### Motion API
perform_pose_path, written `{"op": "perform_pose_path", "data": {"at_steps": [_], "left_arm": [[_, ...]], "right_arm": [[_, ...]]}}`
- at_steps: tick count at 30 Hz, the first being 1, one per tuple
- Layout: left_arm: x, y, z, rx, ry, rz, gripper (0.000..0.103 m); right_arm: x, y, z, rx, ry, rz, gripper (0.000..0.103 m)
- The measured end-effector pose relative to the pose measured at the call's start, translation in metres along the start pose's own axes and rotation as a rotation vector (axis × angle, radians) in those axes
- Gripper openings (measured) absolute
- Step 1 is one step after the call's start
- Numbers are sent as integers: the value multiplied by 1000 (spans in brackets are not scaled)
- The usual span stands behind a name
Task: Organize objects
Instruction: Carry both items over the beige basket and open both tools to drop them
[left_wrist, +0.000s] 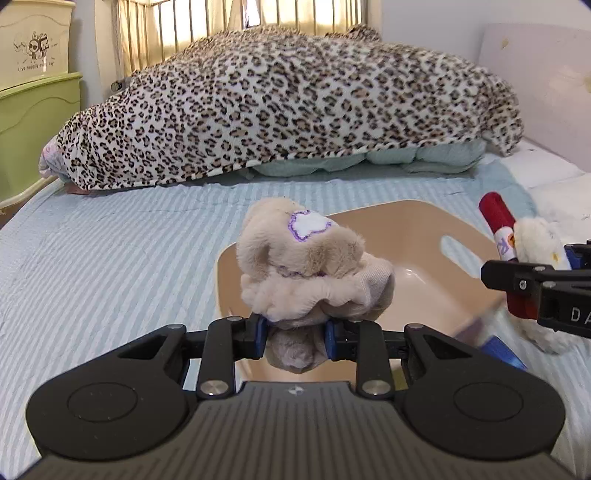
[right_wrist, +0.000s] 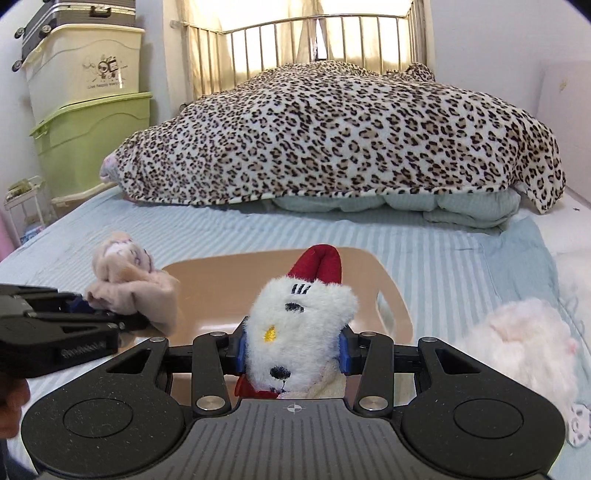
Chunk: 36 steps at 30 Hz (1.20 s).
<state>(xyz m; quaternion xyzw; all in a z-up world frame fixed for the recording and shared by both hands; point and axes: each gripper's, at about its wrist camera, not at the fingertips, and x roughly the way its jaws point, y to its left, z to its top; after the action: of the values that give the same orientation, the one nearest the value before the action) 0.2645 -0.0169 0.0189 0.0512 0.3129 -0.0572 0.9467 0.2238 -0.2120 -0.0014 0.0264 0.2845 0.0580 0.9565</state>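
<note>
My left gripper (left_wrist: 295, 338) is shut on a beige plush toy (left_wrist: 310, 266) with a white, purple-edged patch, held above the near left rim of a tan plastic bin (left_wrist: 417, 266) on the bed. My right gripper (right_wrist: 291, 350) is shut on a white plush toy with a red bow (right_wrist: 299, 332), held over the bin's near edge (right_wrist: 207, 306). In the right wrist view the left gripper (right_wrist: 74, 310) and its beige plush (right_wrist: 129, 277) show at the left. In the left wrist view the right gripper (left_wrist: 517, 280) and its white plush (left_wrist: 535, 243) show at the right.
A striped light-blue sheet (left_wrist: 110, 258) covers the bed. A leopard-print blanket (left_wrist: 295, 103) is heaped over bedding at the back. A fluffy pink-white plush (right_wrist: 524, 339) lies right of the bin. Green and cream storage boxes (right_wrist: 92, 133) stand at the left; a metal headboard (right_wrist: 314, 37) behind.
</note>
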Motion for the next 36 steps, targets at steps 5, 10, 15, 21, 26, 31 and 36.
{"op": "perform_pose_path", "data": {"at_steps": [5, 10, 15, 21, 26, 31, 36], "left_arm": [[44, -6, 2, -1, 65, 46, 31], [68, -10, -9, 30, 124, 67, 31], [78, -14, -15, 68, 153, 83, 35], [66, -5, -9, 6, 145, 91, 65], [30, -3, -2, -5, 64, 98, 83], [-1, -6, -6, -3, 21, 93, 91], [-25, -2, -22, -26, 15, 62, 92]], "right_arm": [[47, -13, 6, 65, 36, -2, 41], [77, -12, -6, 73, 95, -20, 40], [91, -7, -5, 66, 134, -17, 40], [93, -4, -9, 66, 152, -17, 61], [52, -3, -9, 51, 96, -24, 87], [7, -4, -15, 24, 51, -40, 99], [-28, -17, -31, 55, 31, -47, 101]]}}
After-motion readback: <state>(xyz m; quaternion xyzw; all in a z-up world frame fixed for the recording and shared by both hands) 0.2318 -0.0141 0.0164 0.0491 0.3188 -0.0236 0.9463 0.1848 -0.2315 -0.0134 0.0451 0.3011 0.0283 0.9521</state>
